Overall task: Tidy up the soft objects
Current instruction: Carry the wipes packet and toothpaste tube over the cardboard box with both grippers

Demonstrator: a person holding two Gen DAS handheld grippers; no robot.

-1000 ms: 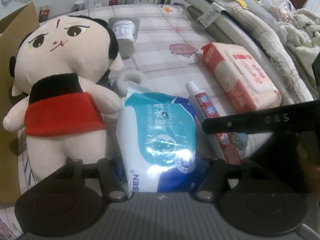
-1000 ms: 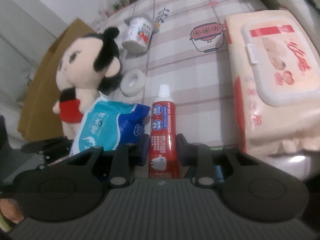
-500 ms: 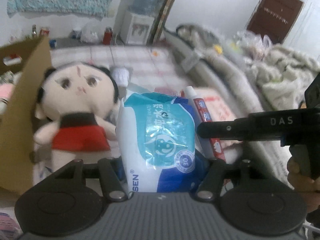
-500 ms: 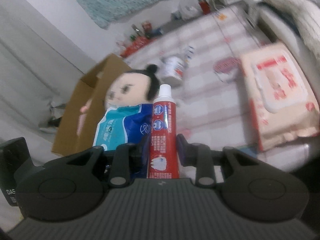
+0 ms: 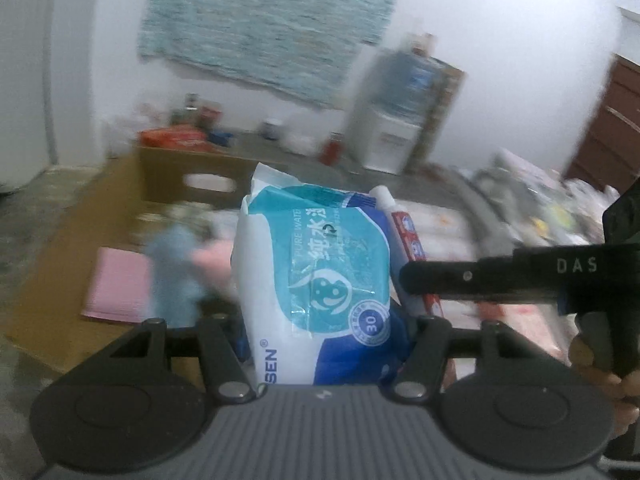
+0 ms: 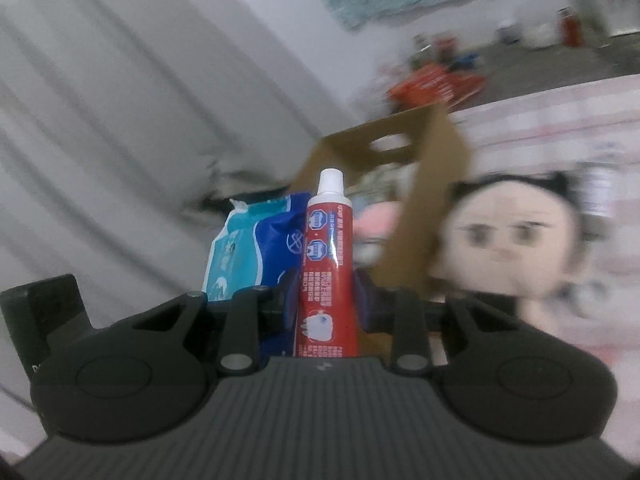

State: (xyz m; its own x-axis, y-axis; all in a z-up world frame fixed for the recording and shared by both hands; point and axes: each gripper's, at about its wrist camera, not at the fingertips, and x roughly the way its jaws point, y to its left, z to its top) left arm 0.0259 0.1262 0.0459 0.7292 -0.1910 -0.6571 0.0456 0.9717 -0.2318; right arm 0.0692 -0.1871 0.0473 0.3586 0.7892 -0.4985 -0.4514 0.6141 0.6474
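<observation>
Left tongs (image 5: pixel 326 344): clenched on the wipes pack (image 5: pixel 316 288), one finger pressed to each side of its lower half.
Wipes pack: blue, teal and white soft pack, upright between the fingers and clear of any surface; also seen in the right wrist view just left of the toothpaste tube.
Right tongs (image 6: pixel 326 300): clenched on the toothpaste tube (image 6: pixel 326 264), fingers pressed to both sides of its lower body.
Toothpaste tube: red body, white cap uppermost, standing upright in the grip and off the bed; in the left wrist view it stands just right of the wipes pack, partly hidden by it.
Right-hand tool body (image 5: pixel 500 280): black bar crossing the left wrist view from the right; a person's fingers (image 5: pixel 600 368) wrap its handle at the frame edge.
Cardboard box (image 6: pixel 400 152): open, brown, oval handle cut-out in its wall, beyond both held items; pink and pale blue soft items blurred inside it.
Plush doll (image 6: pixel 516 240): black hair, pale face, right of the box on the checked bedsheet (image 6: pixel 560 120); heavily blurred.
Background: white wall with teal hanging (image 5: pixel 268 20), water dispenser (image 5: pixel 400 120), brown door at right.
</observation>
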